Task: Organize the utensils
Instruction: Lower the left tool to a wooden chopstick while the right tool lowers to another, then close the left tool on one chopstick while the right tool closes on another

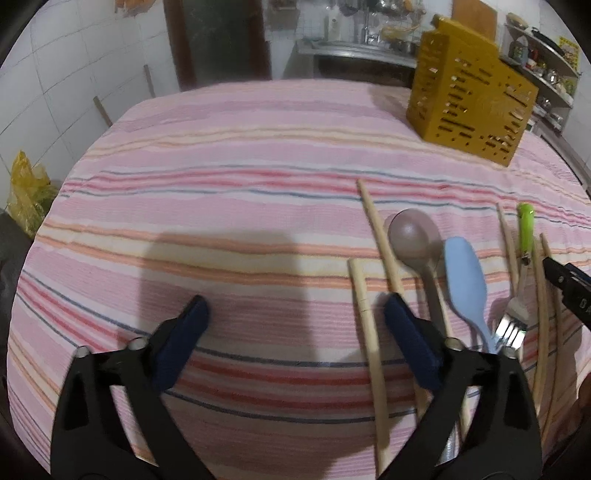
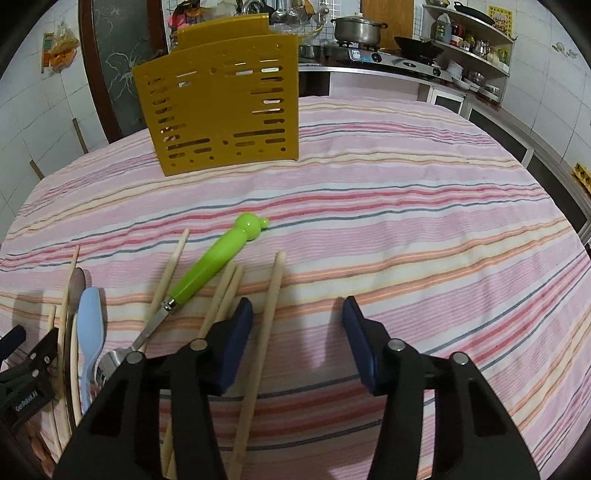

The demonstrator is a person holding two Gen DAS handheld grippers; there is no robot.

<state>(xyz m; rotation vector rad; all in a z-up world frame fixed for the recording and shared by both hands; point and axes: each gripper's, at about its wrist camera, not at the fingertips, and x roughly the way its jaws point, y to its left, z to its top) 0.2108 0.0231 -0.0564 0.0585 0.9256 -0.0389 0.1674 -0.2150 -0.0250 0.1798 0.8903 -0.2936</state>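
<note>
A yellow slotted utensil holder [image 1: 471,99] [image 2: 221,107] stands upright at the far side of the striped tablecloth. Several wooden chopsticks [image 1: 380,236] [image 2: 271,295], a grey-brown spoon [image 1: 413,240] [image 2: 77,286], a light blue spoon [image 1: 465,280] [image 2: 90,325] and a green-handled fork [image 1: 524,229] [image 2: 214,262] lie on the cloth. My left gripper [image 1: 295,310] is open and empty, just left of the utensils. My right gripper [image 2: 297,314] is open and empty, with one chopstick lying between its fingers near the left pad [image 2: 236,343].
The table wears a pink striped cloth [image 1: 221,206] [image 2: 406,221]. Behind it are a kitchen counter with a stove and pot [image 2: 358,29] and shelves [image 2: 469,40]. A yellow bag [image 1: 26,192] sits beyond the left edge. The right gripper's tip [image 1: 565,284] shows in the left wrist view.
</note>
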